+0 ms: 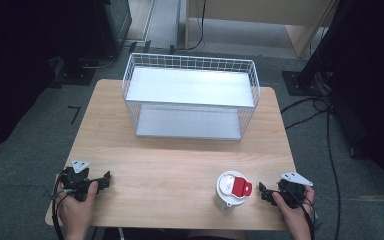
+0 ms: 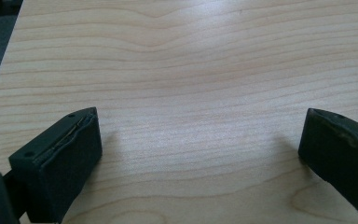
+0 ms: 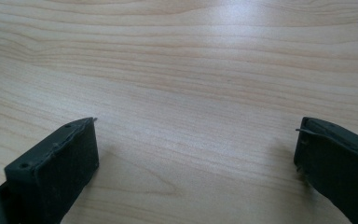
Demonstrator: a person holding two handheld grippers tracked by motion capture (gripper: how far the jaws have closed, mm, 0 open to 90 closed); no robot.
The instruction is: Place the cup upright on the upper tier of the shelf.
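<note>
Cup: white, red lid tab, upright near table front edge, just left of right gripper. Rack: far side, shelves bare. Left gripper, right gripper: jaws wide apart, holding nothing. Step: pre-reach. Next: likely right gripper closes on cup.

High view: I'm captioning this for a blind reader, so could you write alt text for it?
A person's hands hold a left gripper and a right gripper low at the near edge of a wooden table, a white cup with a red-tabbed lid standing just beside the right one. A white wire two-tier rack stands at the far side.
</note>
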